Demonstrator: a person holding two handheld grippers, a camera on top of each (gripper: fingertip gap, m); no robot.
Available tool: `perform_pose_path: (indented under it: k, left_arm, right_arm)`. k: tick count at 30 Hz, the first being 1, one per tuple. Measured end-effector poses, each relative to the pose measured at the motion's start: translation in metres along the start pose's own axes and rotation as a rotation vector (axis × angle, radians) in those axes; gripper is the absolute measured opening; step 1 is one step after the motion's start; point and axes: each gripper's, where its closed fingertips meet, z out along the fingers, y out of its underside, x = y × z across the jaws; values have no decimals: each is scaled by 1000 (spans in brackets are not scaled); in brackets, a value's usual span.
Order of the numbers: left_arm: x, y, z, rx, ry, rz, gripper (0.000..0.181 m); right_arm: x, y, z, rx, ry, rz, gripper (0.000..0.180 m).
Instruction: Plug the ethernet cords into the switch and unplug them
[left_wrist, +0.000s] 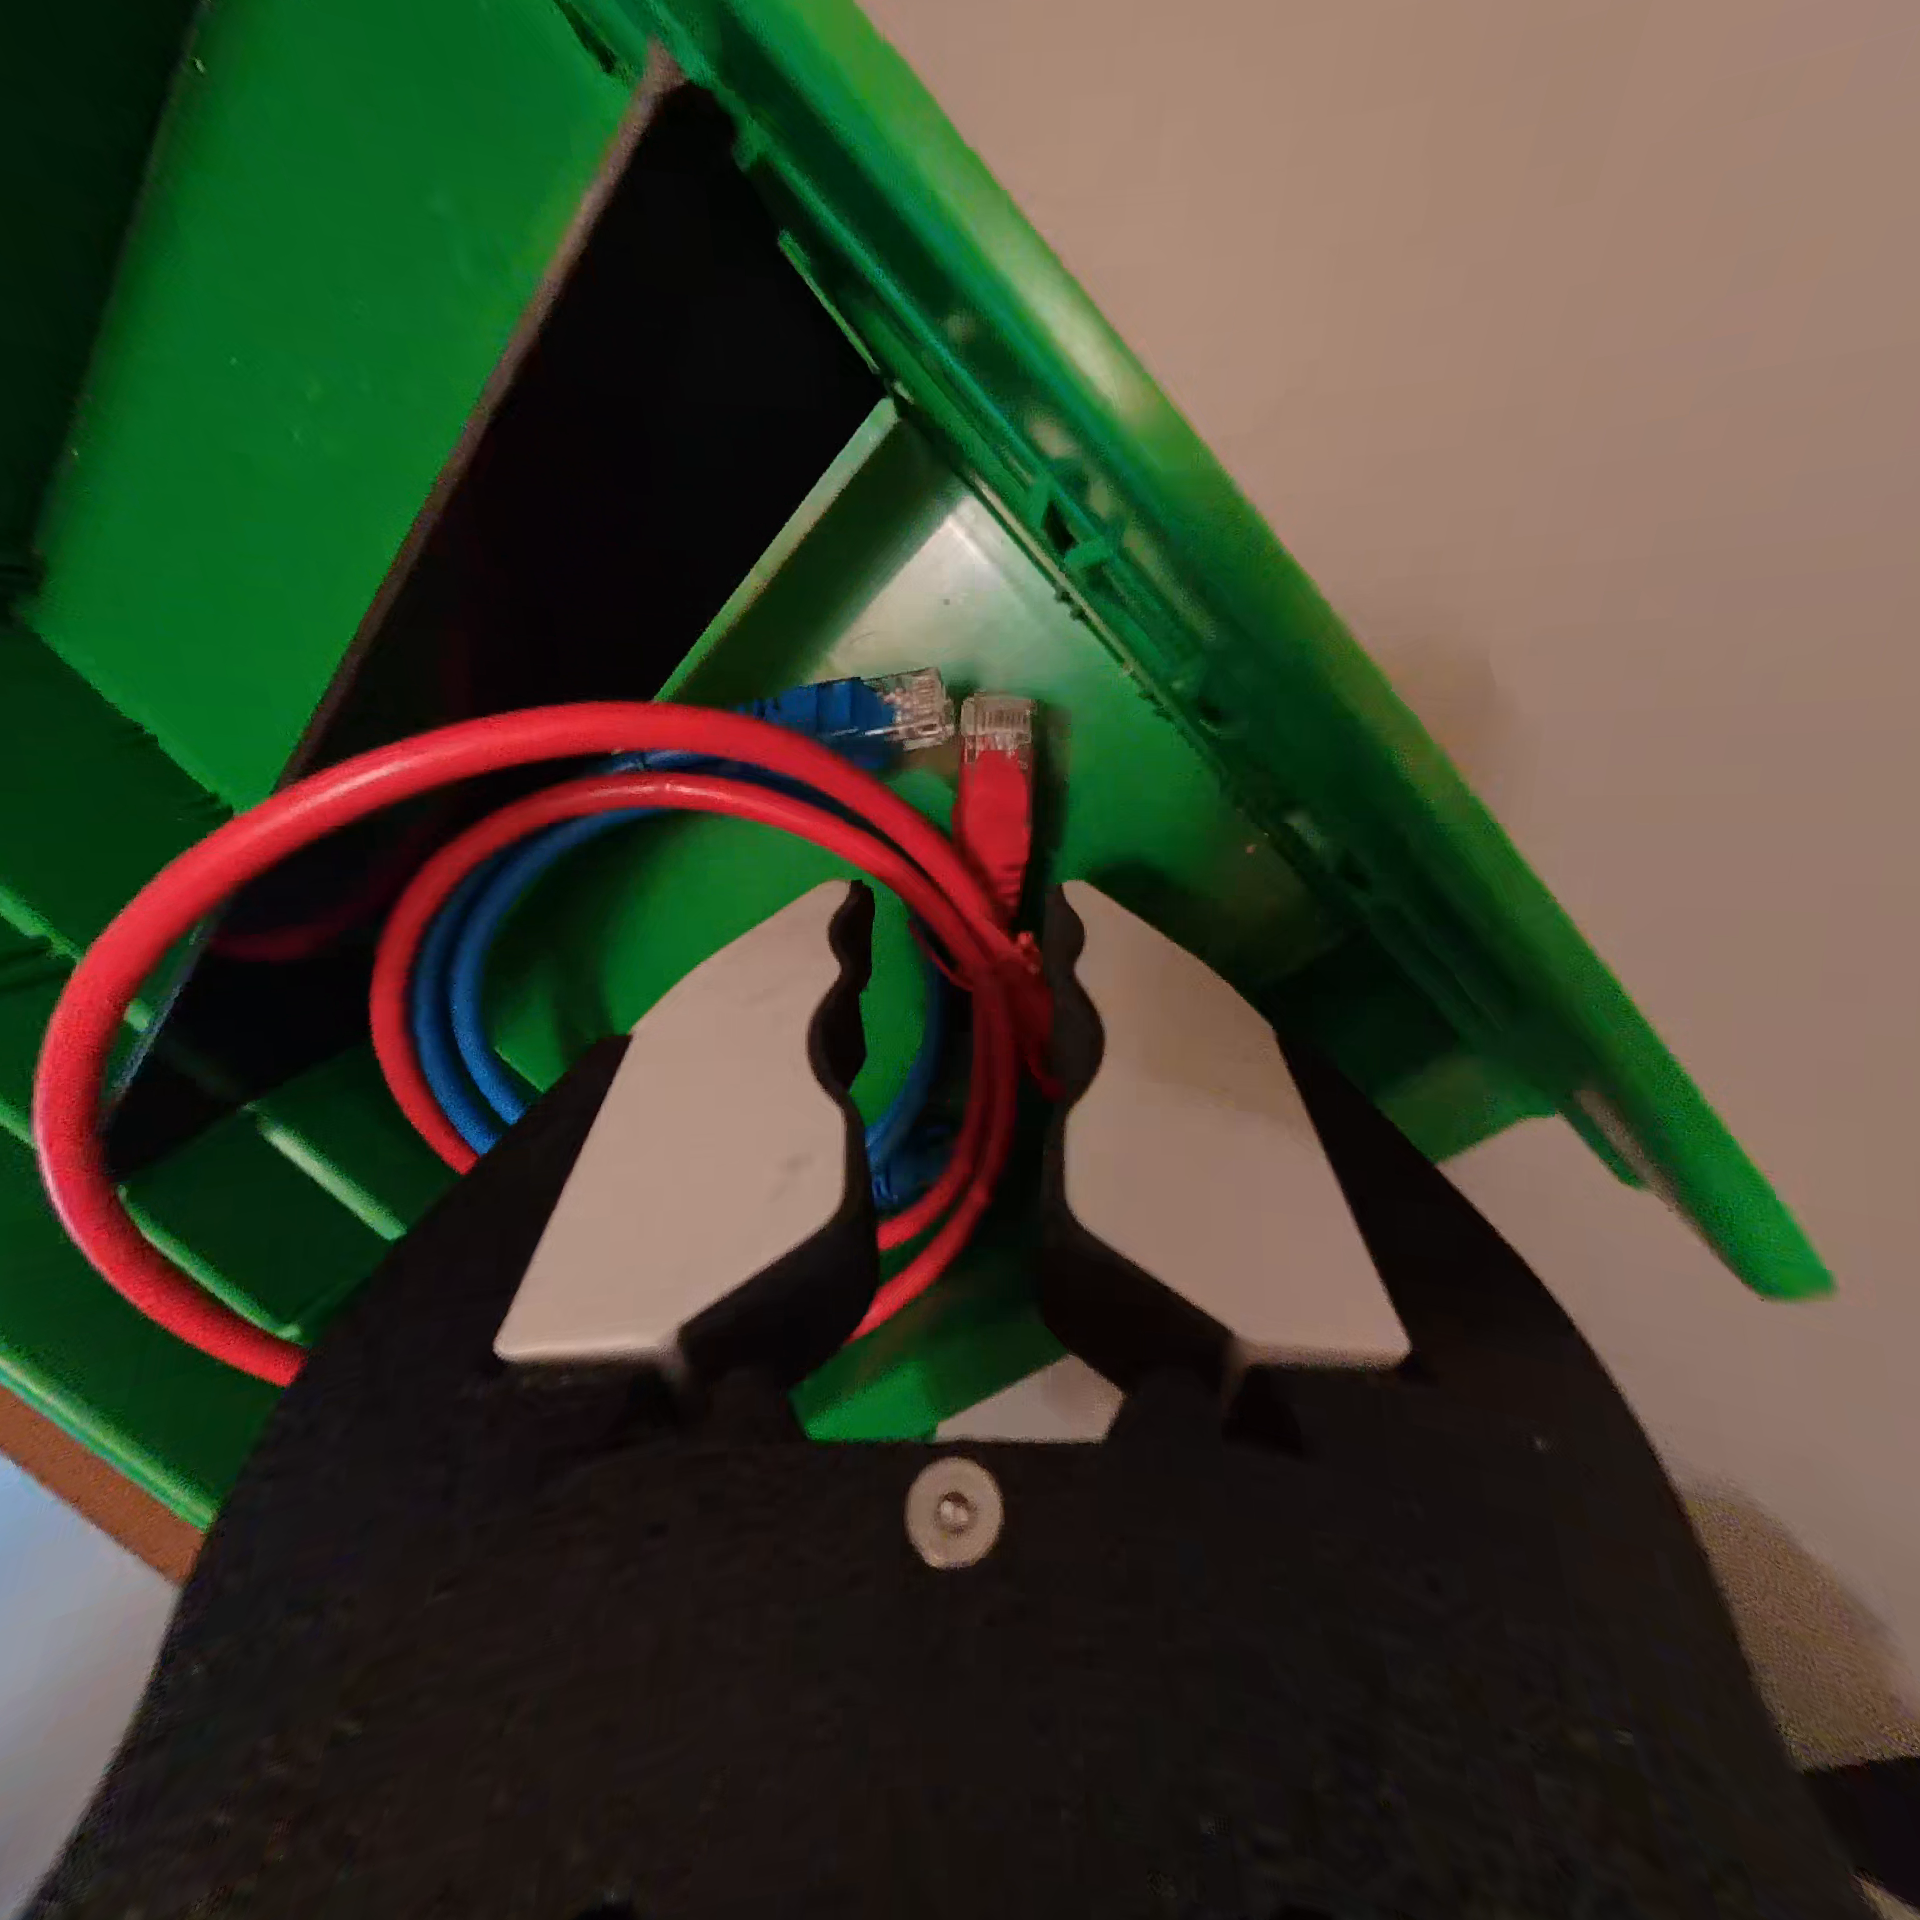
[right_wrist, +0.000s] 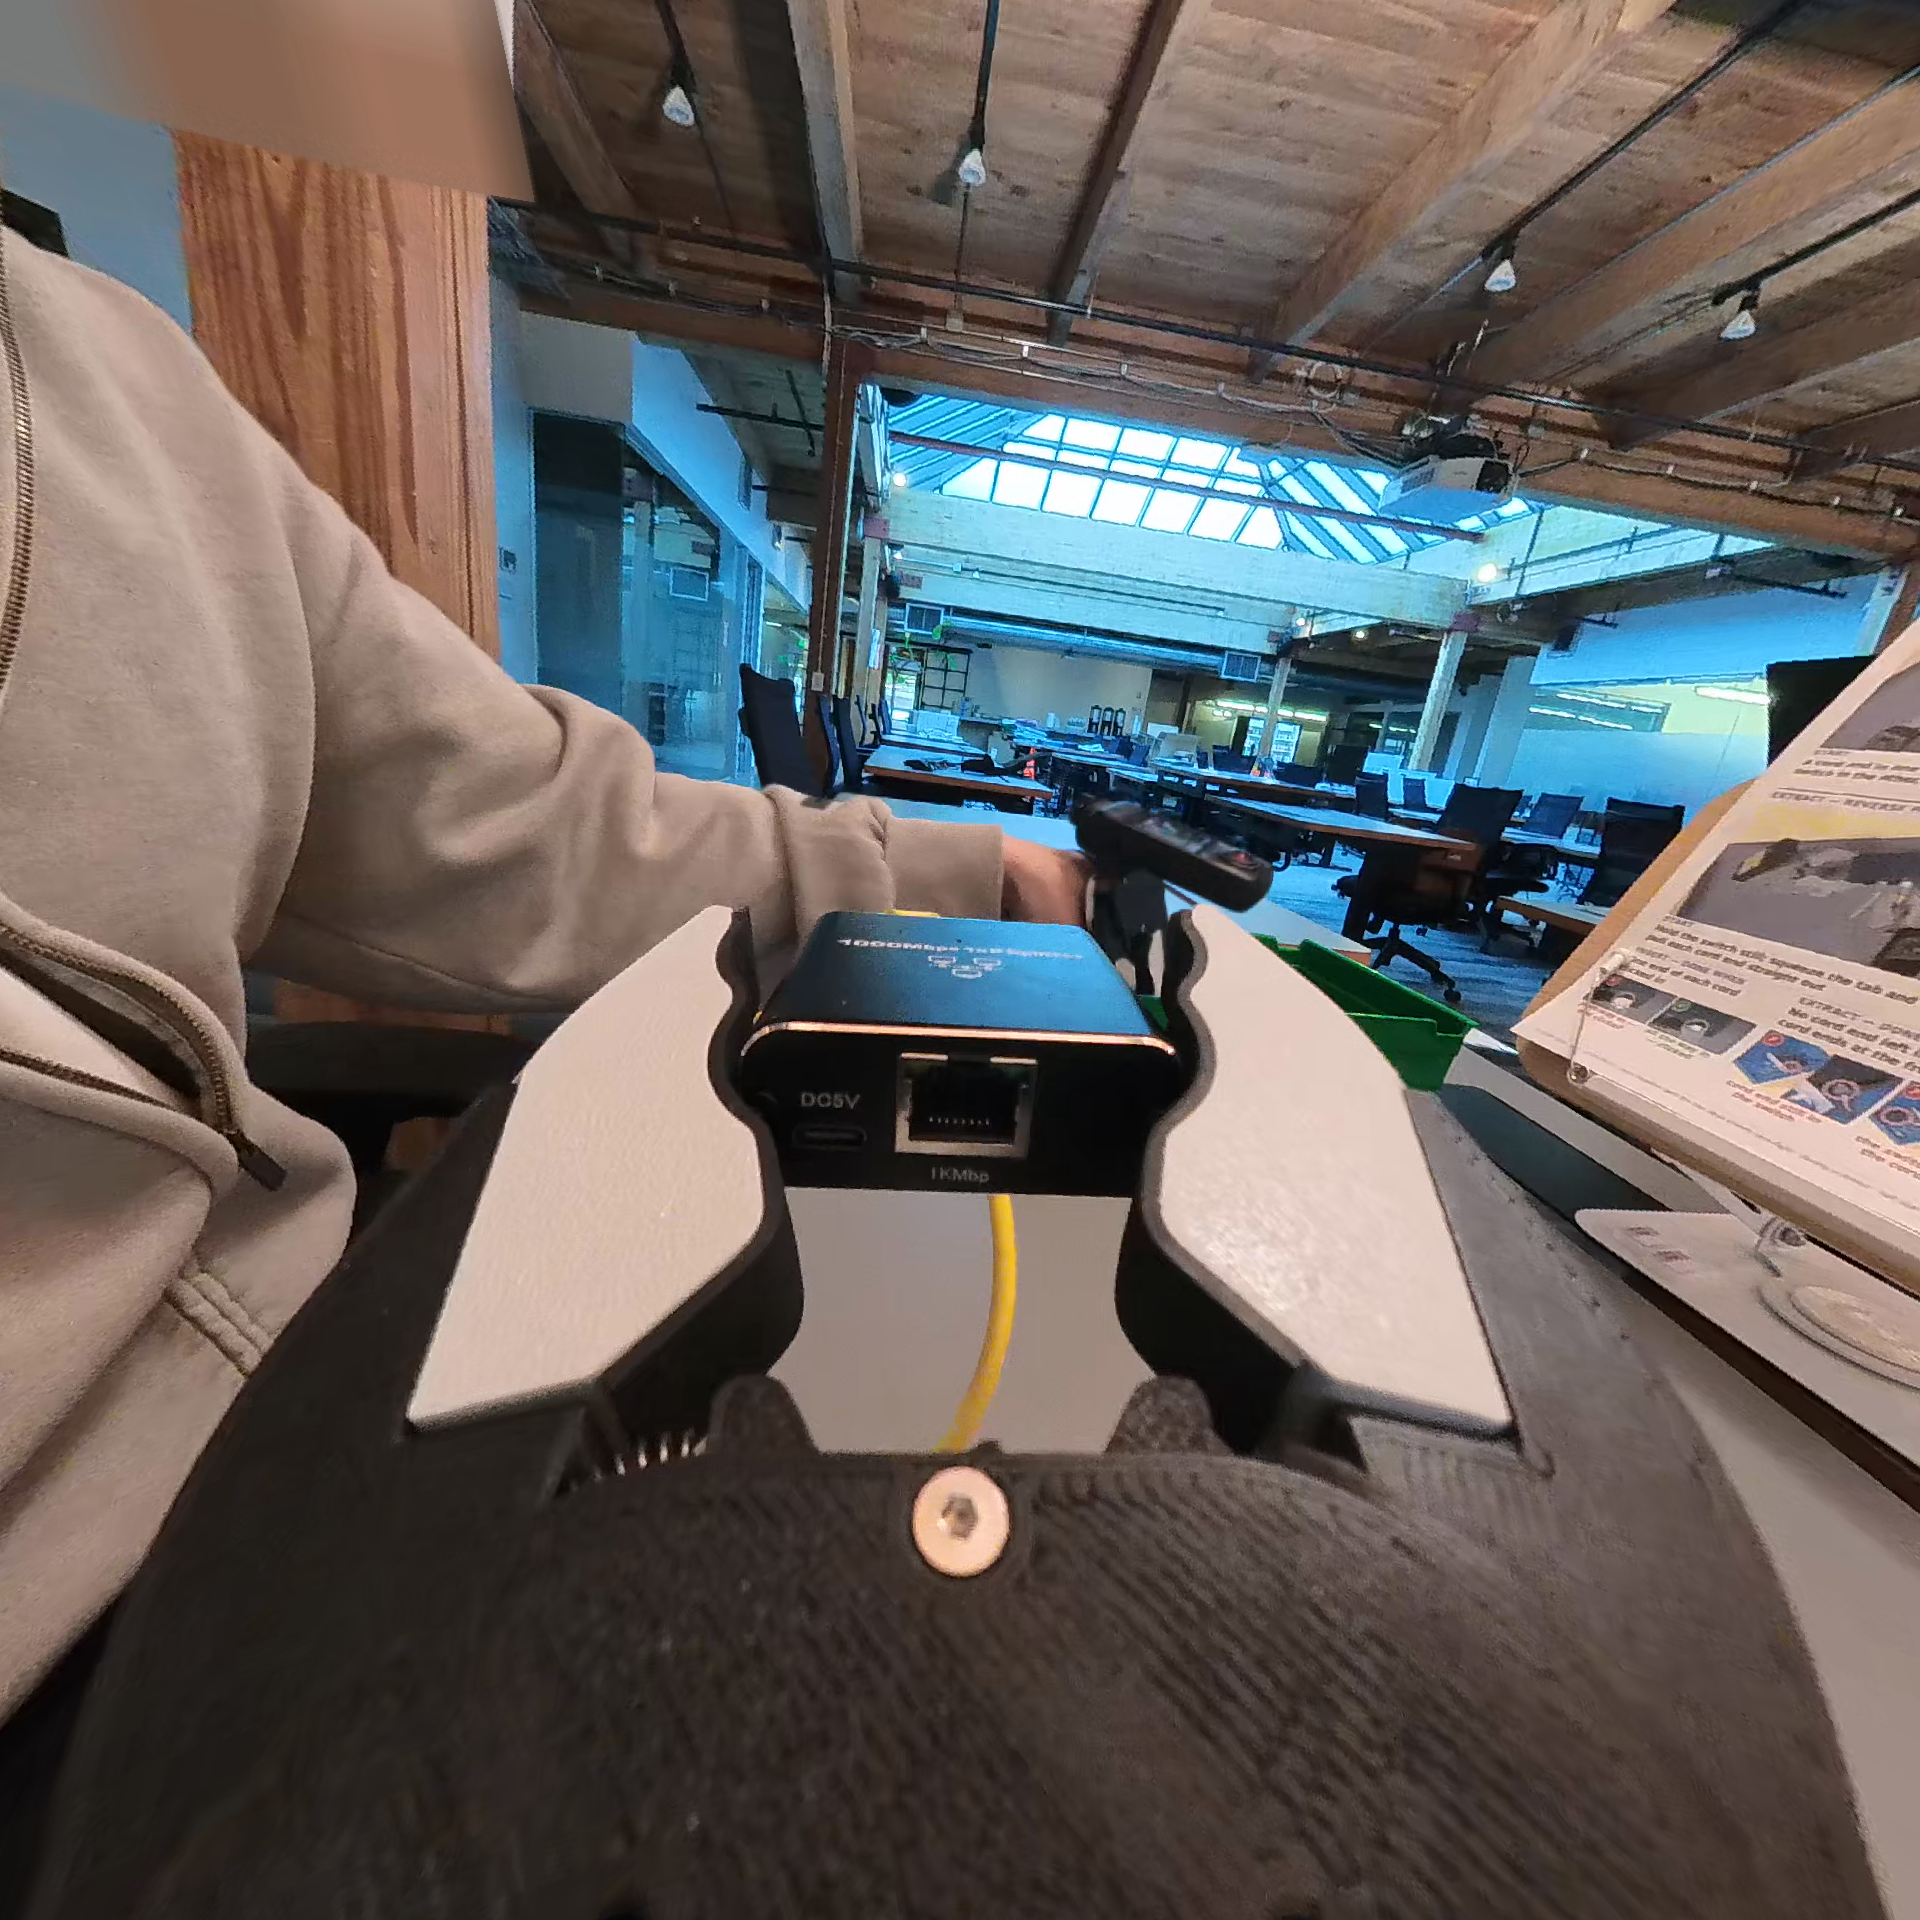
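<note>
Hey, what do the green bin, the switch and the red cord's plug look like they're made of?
Green bin: moulded plastic, semi-gloss, judging by its ribbed rim and soft sheen.
Switch: black casing, probably metal or hard plastic; the bright edge along its top hints at metal.
Red cord: smooth rubbery jacket. Its plug: clear hard plastic, see-through at the tip.

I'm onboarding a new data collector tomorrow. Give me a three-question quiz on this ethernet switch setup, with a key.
1. True or false: the right gripper holds the black switch.
2. Which cords lie in the green bin? A) red and blue B) yellow and white C) only black
3. Fill in: the left gripper is open around the ___ cord.

Key: 1 true; 2 A, the red cord and the blue cord; 3 red.
</note>
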Motion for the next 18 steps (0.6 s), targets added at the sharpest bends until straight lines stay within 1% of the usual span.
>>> perform_pose_path:
  k: [3, 6, 8, 11, 14, 18]
  left_arm:
    - [-1, 0, 10, -33, -38, 40, 34]
    - [-7, 5, 21, -73, -115, 80, 38]
    - [-8, 3, 22, -64, -132, 82, 36]
    - [-8, 3, 19, -20, -129, 45, 27]
    - [-13, -1, 1, 90, -150, -6, 24]
    - [-22, -10, -53, 304, -167, -109, 22]
  right_arm:
    - [0, 1, -3, -7, 9, 0, 76]
    - [1, 0, -6, 2, 15, 3, 76]
    - [1, 0, -7, 4, 13, 7, 76]
    - [-1, 1, -7, -8, 10, 1, 76]
    - [-3, -1, -7, -14, 8, -12, 76]
    - [-5, -6, -7, -2, 2, -20, 76]
